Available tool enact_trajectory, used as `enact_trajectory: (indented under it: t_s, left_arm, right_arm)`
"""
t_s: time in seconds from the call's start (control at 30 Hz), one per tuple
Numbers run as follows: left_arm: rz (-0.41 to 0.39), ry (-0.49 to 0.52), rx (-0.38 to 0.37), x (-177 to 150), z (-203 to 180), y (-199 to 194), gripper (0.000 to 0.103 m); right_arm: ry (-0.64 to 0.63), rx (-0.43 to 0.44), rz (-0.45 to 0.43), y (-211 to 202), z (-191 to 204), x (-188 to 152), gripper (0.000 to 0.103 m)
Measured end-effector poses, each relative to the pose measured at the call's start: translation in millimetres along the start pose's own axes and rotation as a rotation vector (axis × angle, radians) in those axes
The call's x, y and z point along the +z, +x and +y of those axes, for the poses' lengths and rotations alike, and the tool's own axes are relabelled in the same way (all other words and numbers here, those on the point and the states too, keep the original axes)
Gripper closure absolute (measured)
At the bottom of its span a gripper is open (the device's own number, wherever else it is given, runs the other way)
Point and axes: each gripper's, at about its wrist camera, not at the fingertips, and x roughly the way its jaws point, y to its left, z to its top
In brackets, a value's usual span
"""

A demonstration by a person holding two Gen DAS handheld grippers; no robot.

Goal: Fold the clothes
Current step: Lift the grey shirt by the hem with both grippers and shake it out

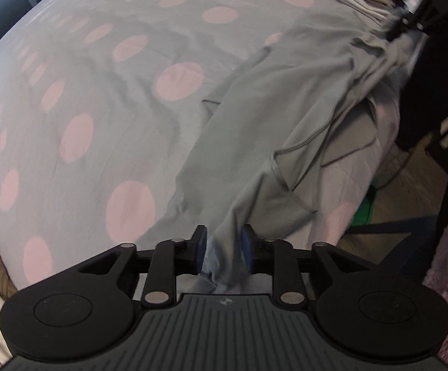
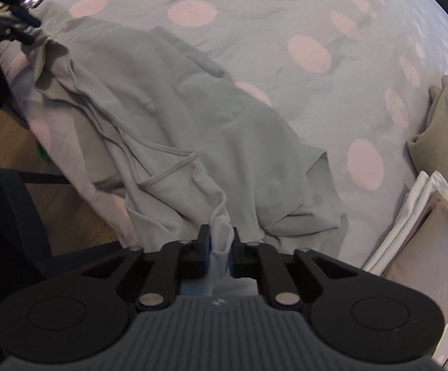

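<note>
The left claw (image 1: 223, 245) is pinched onto a bunched edge of the grey garment (image 1: 273, 130), blue pads (image 1: 201, 249) pressing the cloth from both sides; the right claw (image 2: 220, 247) is likewise closed narrow on a rolled fold of the same garment (image 2: 193, 117), the fabric rising between its fingers as a pale tube. Each claw appears in the other's view as a dark shape: at 1 o'clock in the left wrist view, at 10 o'clock in the right wrist view; so the two seem to hold opposite ends, probably to stretch the cloth flat before a fold is laid. From the left claw the garment runs up toward 1 o'clock; from the right it spreads toward 11 o'clock, creased, with a seamed edge looping across it; it lies near the bed's edge, part of it sagging there.

The bed (image 1: 100, 92) wears a grey cover with pink dots, wrinkled toward 11 o'clock in the left view. A stack of folded clothes (image 2: 425, 216) sits at 3 o'clock in the right view, white and tan layers. Wooden floor (image 2: 7, 136) shows at 9 o'clock, with a dark chair frame (image 2: 13, 204) beside the bed.
</note>
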Motion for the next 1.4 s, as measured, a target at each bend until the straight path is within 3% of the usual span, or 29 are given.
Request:
enact_trajectory:
  t_s: [0.1,0.27,0.43,0.57,0.63,0.87,0.97,1.0,1.03,1.13,1.2,1.4]
  left_arm:
    - [-0.016,0.081,-0.013,0.9,-3.9,0.4,0.073]
    - [-0.029,0.196,-0.055,-1.5,-9.9,2.6,0.063]
    - [-0.021,0.299,-0.063,1.2,-15.6,9.7,0.063]
    - [0.015,0.338,-0.111,1.0,-15.4,16.2,0.063]
    - [0.026,0.365,-0.129,-1.7,-16.9,17.7,0.063]
    - [0.065,0.351,-0.130,-9.2,-11.8,18.7,0.063]
    - [0.083,0.338,-0.122,-12.6,-10.3,18.9,0.066]
    - [0.087,0.340,-0.117,-14.0,-10.9,19.1,0.069]
    - [0.088,0.342,-0.109,-15.6,-11.7,18.6,0.071]
    - [0.078,0.346,-0.088,-19.4,-14.1,13.8,0.080]
    - [0.068,0.348,-0.089,-21.6,-15.9,7.4,0.087]
    - [0.041,0.469,-0.093,-33.8,-40.8,-14.5,0.088]
  right_arm:
    - [-0.049,-0.016,0.022,-0.2,2.2,4.1,0.069]
    - [-0.094,0.013,0.011,-9.3,-1.0,13.3,0.069]
    - [-0.167,0.050,0.054,5.5,4.6,27.2,0.069]
    - [-0.196,0.115,0.082,16.8,3.5,31.0,0.068]
    - [-0.206,0.143,0.094,21.9,3.2,31.1,0.062]
    - [-0.162,0.168,0.135,45.1,-14.1,35.8,0.062]
    - [-0.110,0.227,0.143,49.8,-22.7,34.9,0.064]
    - [-0.107,0.245,0.146,49.9,-21.8,33.0,0.069]
    - [-0.112,0.256,0.147,48.7,-19.3,30.6,0.087]
    - [-0.136,0.231,0.104,33.0,-10.7,23.4,0.099]
    - [-0.124,0.235,0.055,14.4,-10.2,17.1,0.099]
    - [-0.123,0.209,0.003,-22.0,-1.9,-4.5,0.099]
